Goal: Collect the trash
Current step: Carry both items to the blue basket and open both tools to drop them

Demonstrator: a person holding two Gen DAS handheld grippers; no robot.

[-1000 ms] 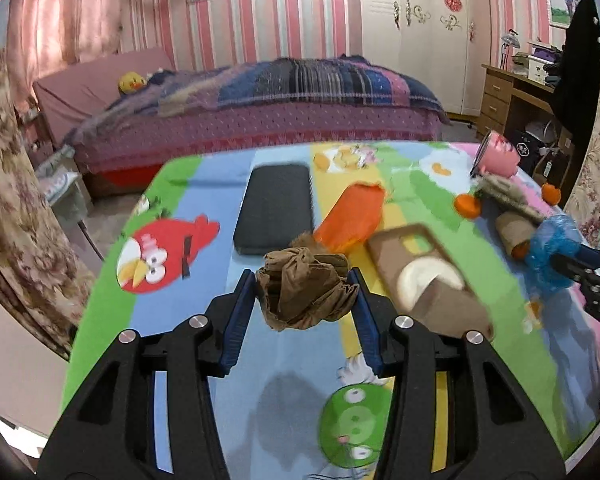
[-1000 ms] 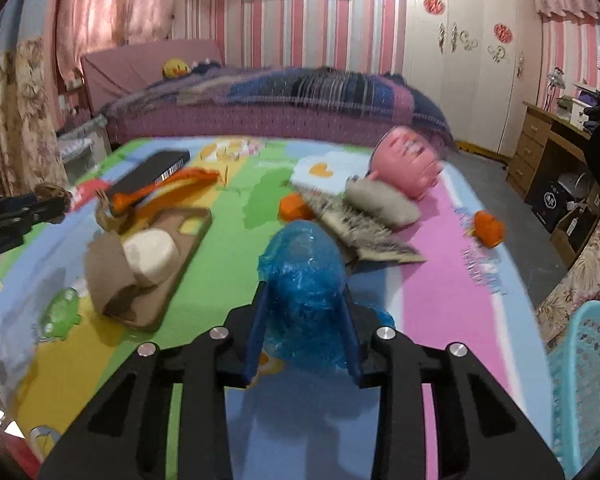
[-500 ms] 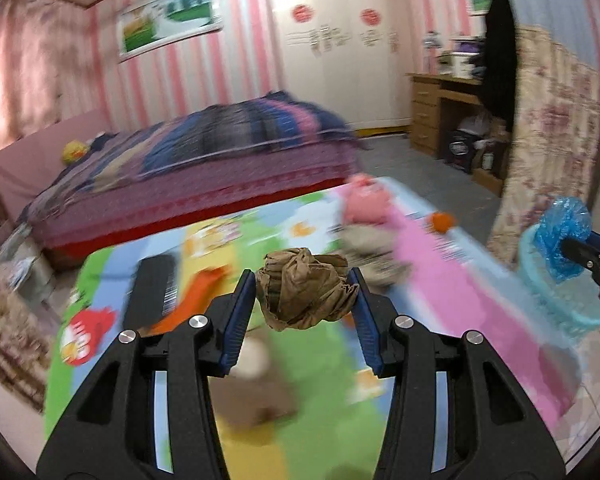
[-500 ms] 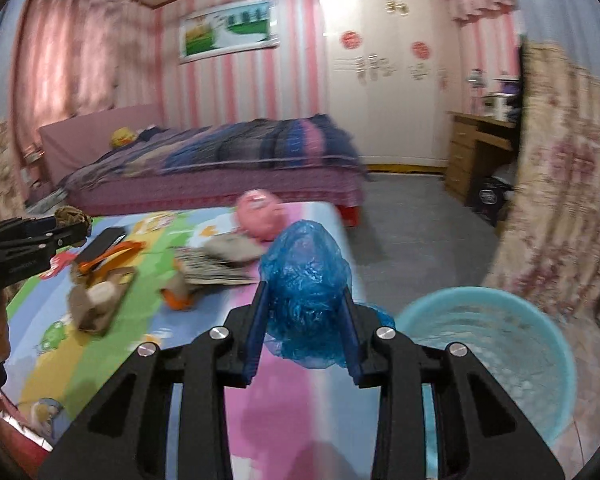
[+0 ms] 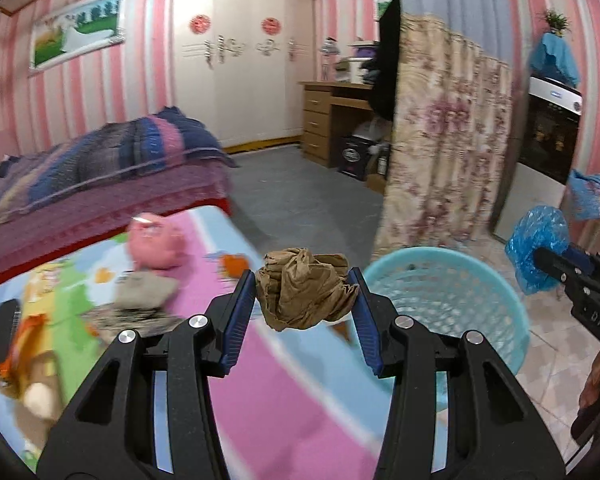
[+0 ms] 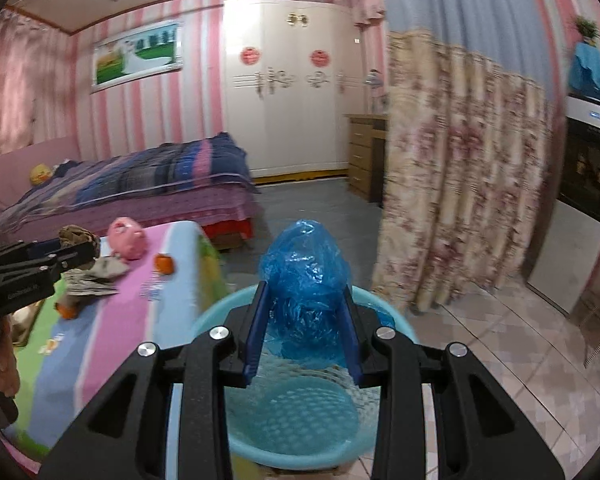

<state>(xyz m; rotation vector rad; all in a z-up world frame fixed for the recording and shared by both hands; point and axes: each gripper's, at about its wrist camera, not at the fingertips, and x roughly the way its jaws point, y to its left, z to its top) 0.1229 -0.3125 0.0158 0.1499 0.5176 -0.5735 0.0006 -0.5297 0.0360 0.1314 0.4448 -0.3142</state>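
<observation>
left gripper (image 5: 306, 300) clamping brown paper wad (image 5: 304, 288), teal basket (image 5: 452, 292) beyond

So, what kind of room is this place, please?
Most likely a home bedroom: a bed with a striped purple-blue blanket, a tall white wardrobe against pink striped walls, and a wooden desk with drawers. A round turquoise plastic basket stands on the floor.

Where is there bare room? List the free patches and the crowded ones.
Free: the basket bottom looks bare, and so does the pink stripe of the table nearest it. Crowded: the far table around the pink toy, orange fruit and papers.
</observation>
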